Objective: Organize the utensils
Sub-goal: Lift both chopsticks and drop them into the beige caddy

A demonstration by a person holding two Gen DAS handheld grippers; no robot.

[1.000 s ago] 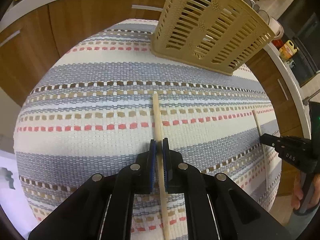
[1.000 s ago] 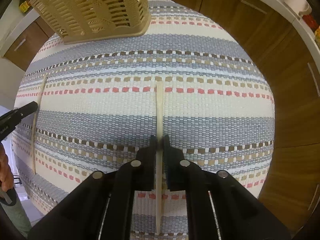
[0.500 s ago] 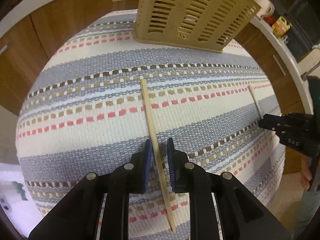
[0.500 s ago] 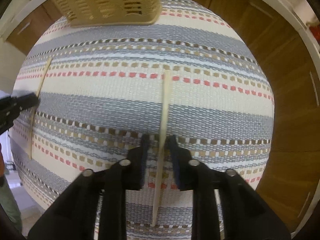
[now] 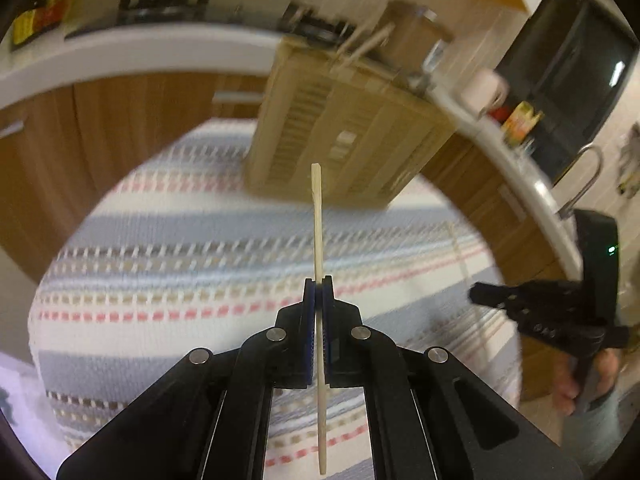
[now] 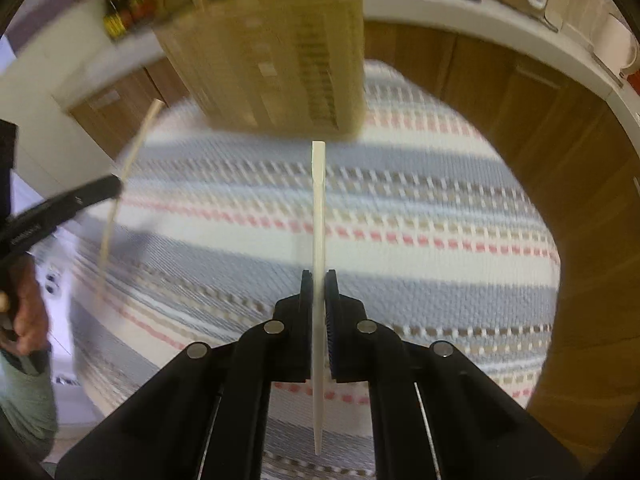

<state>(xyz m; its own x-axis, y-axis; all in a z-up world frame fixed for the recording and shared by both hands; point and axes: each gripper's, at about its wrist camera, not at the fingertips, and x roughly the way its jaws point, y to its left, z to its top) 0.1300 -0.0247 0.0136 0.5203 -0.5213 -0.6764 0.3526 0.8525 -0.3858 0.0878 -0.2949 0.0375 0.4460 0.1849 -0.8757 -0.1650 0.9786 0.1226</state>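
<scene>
My left gripper [image 5: 318, 282] has its jaws closing tight on a thin wooden chopstick [image 5: 317, 220], which is pinched between the pads and held above the striped cloth [image 5: 180, 280]. In the right wrist view my right gripper [image 6: 319, 276] has its jaws closing on a paler chopstick [image 6: 318, 208], also clear of the cloth [image 6: 420, 220]. Both sticks point at the beige slatted basket [image 5: 340, 132] [image 6: 272, 48] at the far side of the cloth. Each gripper also shows in the other's view: the right gripper [image 5: 476, 292] at the right, the left gripper [image 6: 116, 188] with its chopstick [image 6: 132, 156] at the left.
Blurred utensil handles [image 5: 368, 46] stick out of the basket's top. Wooden cabinet doors [image 5: 120, 132] under a white counter [image 5: 160, 52] ring the table. A faucet [image 5: 588, 176], jars and a dark appliance stand at the far right. A person's hand [image 6: 24, 312] holds the left gripper's handle.
Both grippers opened a little around their chopsticks, then shut on them and lifted them off the cloth. Both views tilted up toward the basket, which now looks nearer and blurred.
</scene>
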